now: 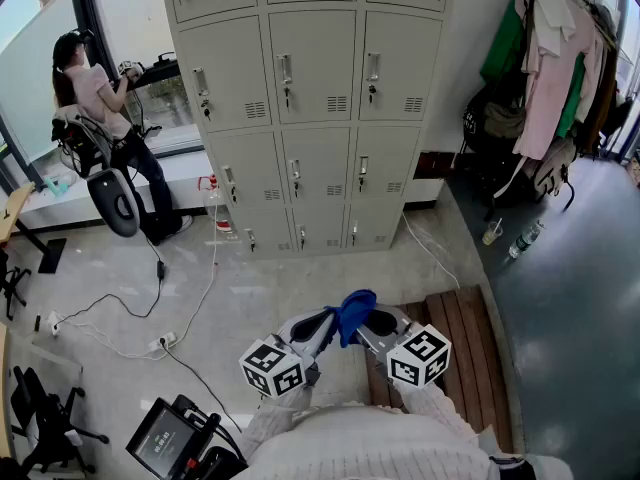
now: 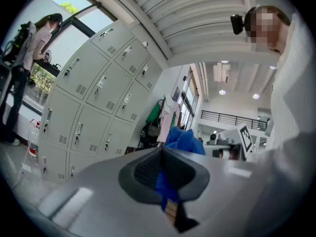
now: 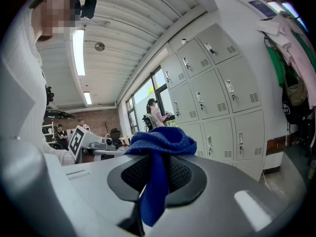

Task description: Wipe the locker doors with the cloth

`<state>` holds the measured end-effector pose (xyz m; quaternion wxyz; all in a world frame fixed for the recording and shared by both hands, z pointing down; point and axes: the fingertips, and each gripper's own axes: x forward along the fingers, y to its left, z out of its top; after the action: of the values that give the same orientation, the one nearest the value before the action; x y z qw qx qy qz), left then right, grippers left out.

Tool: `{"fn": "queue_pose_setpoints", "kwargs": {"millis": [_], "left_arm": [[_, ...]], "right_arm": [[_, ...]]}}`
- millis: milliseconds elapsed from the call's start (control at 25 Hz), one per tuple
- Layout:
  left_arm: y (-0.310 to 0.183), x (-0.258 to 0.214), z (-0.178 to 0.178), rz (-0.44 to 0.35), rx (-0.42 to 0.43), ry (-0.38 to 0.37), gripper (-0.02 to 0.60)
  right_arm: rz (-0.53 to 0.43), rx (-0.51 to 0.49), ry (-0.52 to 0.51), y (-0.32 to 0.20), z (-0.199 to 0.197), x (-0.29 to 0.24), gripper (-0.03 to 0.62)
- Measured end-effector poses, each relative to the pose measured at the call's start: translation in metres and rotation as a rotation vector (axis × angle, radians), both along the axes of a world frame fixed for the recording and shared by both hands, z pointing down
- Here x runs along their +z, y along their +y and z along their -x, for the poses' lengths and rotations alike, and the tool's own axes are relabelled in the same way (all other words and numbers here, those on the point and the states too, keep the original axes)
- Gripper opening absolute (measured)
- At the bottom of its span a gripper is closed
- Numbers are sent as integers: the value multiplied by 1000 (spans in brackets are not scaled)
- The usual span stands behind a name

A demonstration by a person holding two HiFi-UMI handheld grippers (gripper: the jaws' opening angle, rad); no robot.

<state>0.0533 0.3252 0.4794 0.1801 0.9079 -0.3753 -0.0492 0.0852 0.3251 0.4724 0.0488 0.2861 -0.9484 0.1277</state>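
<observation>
Blue cloth (image 1: pixel 352 313) is hanging bunched between my two grippers, which I am holding close together near my body, low in the head view. I am clamping the left gripper (image 2: pixel 163 169) on one part of the cloth: its jaws are standing together with a blue fold pinched between the dark pads, and the rest is bulging up beyond the tips. I am clamping the right gripper (image 3: pixel 157 174) on another part: its jaws are together too, with a strip of cloth running down between the pads and a thick roll lying over their tips. The cloth is not touching the lockers (image 1: pixel 310 98), which are standing well apart from me at the far side of the floor, all doors shut, with keys in several locks. A wooden platform (image 1: pixel 460 328) is lying just to the right of my grippers. Clothes (image 1: pixel 550 78) are hanging at the far right. A person (image 1: pixel 100 98) is standing at the far left by the window, and cables (image 1: pixel 190 308) are trailing across the floor on the left.
</observation>
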Motion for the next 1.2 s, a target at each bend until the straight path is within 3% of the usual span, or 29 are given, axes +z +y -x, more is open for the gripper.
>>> {"fn": "queue_pose_setpoints", "kwargs": {"millis": [360, 600, 840, 1200], "left_arm": [[-19, 24, -17, 59, 0, 4, 6], [-64, 23, -11, 32, 3, -2, 6], [-130, 24, 6, 28, 15, 25, 6], [-271, -1, 59, -28, 52, -13, 6]], "right_arm": [[39, 7, 18, -16, -11, 21, 55], [30, 13, 17, -56, -7, 24, 55], [8, 35, 5, -123, 12, 26, 55], [-31, 87, -21, -267, 59, 3, 55]]}}
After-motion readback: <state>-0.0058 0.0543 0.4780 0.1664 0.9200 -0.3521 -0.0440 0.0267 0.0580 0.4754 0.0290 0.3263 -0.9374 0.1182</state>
